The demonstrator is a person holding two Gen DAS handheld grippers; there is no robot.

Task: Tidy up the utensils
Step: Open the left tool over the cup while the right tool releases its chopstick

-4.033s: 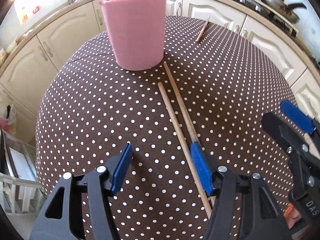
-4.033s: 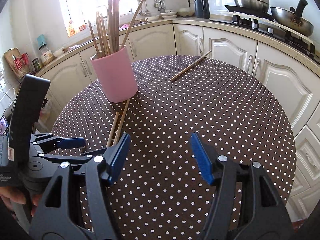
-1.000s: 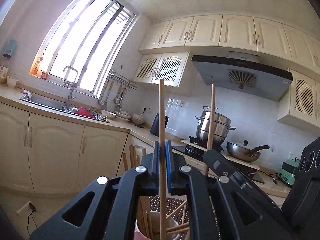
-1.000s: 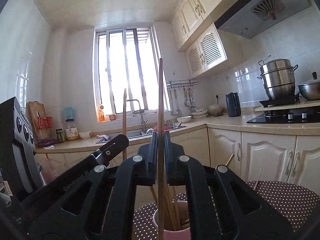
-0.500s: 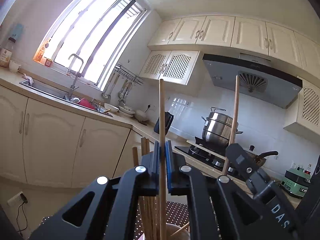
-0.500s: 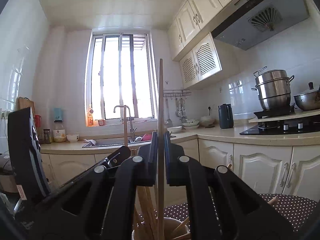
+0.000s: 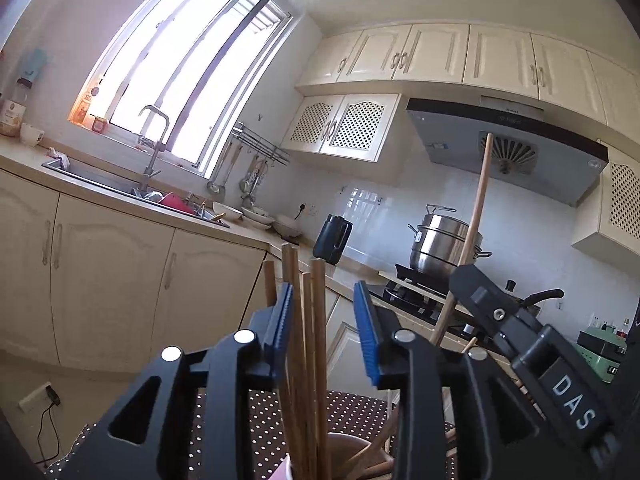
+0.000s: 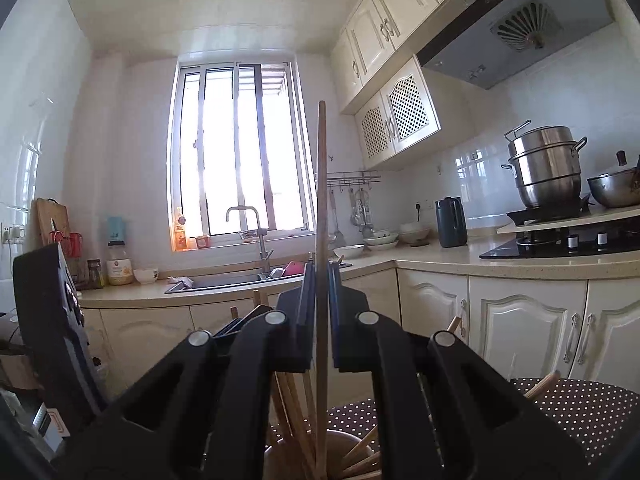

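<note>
Nearest to us, the left gripper (image 7: pixel 324 336) has its jaws opening, and the chopsticks (image 7: pixel 310 360) that stand between the blue pads (image 7: pixel 282 332) are not pressed by them; they stand upright in the pink cup (image 7: pixel 286 472) below. The right gripper (image 8: pixel 321 316) is closed narrow on one long chopstick (image 8: pixel 321 200), held upright above the same cup, with its lower end reaching down among the other sticks. We judge that such a stick is light, stiff and smooth, so it can slide or turn between the pads; the best place to hold it is near the middle, with the pads flat on both sides. The cup is cut off by the lower edge in both views, so we cannot see how deep the sticks sit. Behind it, the dotted tablecloth (image 8: pixel 580 412) shows only in part, and farther away are the cabinets (image 8: pixel 520 320) and the window (image 8: pixel 236 168).
</note>
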